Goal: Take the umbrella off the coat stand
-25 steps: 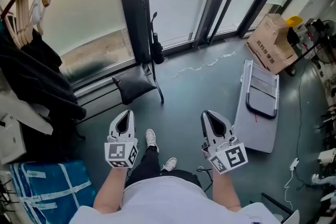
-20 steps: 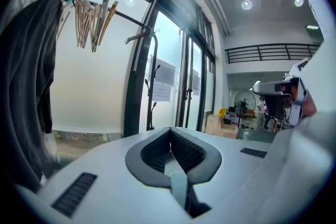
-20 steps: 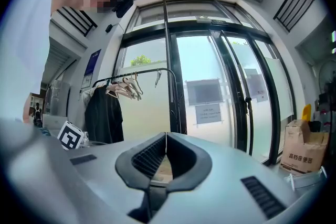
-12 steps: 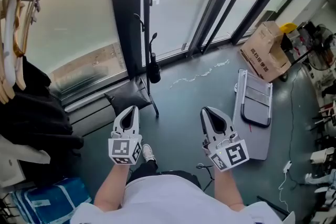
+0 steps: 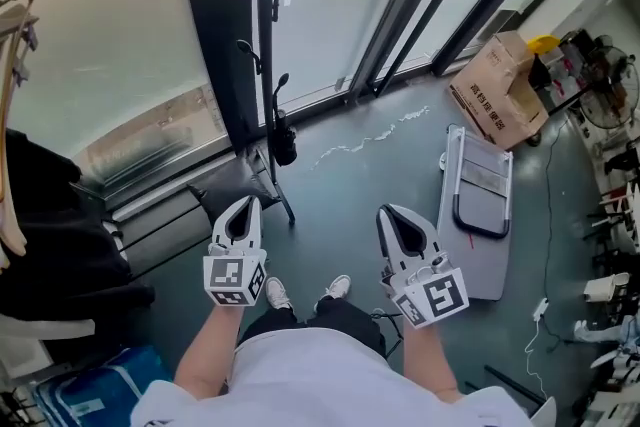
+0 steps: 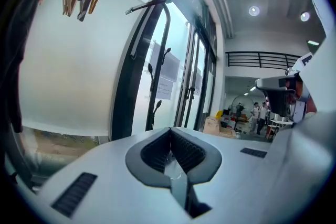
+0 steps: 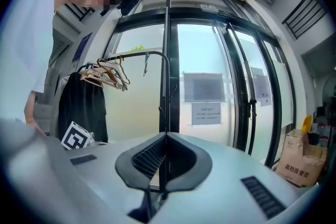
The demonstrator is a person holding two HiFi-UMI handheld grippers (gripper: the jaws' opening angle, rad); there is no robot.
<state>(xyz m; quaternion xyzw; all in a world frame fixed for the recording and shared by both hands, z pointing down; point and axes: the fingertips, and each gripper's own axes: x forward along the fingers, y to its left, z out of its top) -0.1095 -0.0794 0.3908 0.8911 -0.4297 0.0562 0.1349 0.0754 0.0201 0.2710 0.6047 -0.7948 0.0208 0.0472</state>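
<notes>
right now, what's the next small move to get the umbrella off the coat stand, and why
Probably bring the left gripper forward toward the umbrella. It hangs low on the coat stand, out of touch; the right gripper looks farther off. Both are shut and empty.

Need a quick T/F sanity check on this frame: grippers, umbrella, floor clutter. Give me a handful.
1. Both the left gripper and the right gripper are shut with nothing between the jaws. True.
2. The umbrella is already off the coat stand. False: it hangs low on the stand's pole.
3. A cardboard box sits on the floor near the glass wall, to the right. True.
4. The folded step stool leans upright against the glass. False: it lies flat on the floor.
5. The left gripper touches the coat stand. False: it is clear of the stand, short of it.
</notes>
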